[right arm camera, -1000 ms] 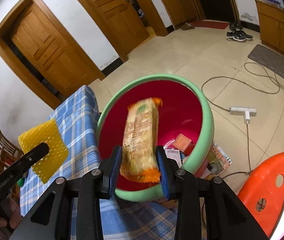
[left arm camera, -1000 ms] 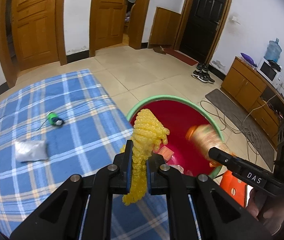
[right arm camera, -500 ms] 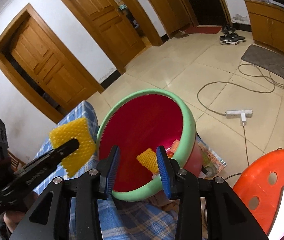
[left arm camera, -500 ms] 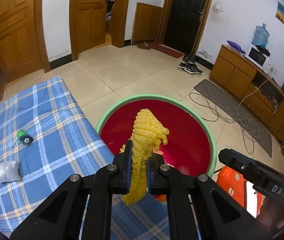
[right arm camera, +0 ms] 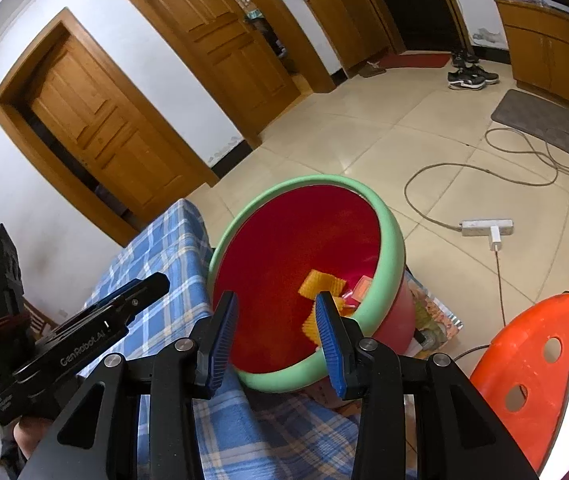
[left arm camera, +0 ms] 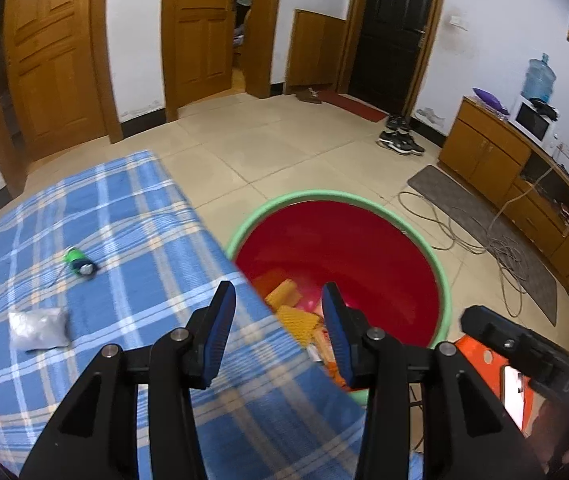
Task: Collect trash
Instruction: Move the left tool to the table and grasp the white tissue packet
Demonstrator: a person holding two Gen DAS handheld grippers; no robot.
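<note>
The left hand-held gripper (left arm camera: 276, 312), its blue-padded jaws opening and nothing between them, hangs over the edge of a surface covered in a blue plaid cloth (left arm camera: 136, 216), right at the near rim of a red tub with a green rim (left arm camera: 442, 280). The right hand-held gripper (right arm camera: 276, 320) hovers beside it, its jaws likewise opening and empty, pointed down at the same tub.

Inside the tub, the collected trash lies at the bottom: a yellow bumpy foam sheet (left arm camera: 298, 322), an orange-and-yellow snack wrapper (left arm camera: 282, 292) and other scraps too small to tell apart.

Two items remain on the cloth to the left of the grippers: a crumpled silvery bag (left arm camera: 38, 328) nearer the camera and a small green-capped item (left arm camera: 78, 262) with a thin cord farther back.

An orange plastic stool (right arm camera: 544, 360) stands just right of the tub. Beyond it, on the tiled floor, lie a white power strip (right arm camera: 486, 228) and loops of grey cable (left arm camera: 464, 228), then a grey mat (left arm camera: 484, 232), with a pair of black sneakers (left arm camera: 400, 142) near a dark door (left arm camera: 392, 32). Wooden doors (left arm camera: 48, 56) line the far wall.
</note>
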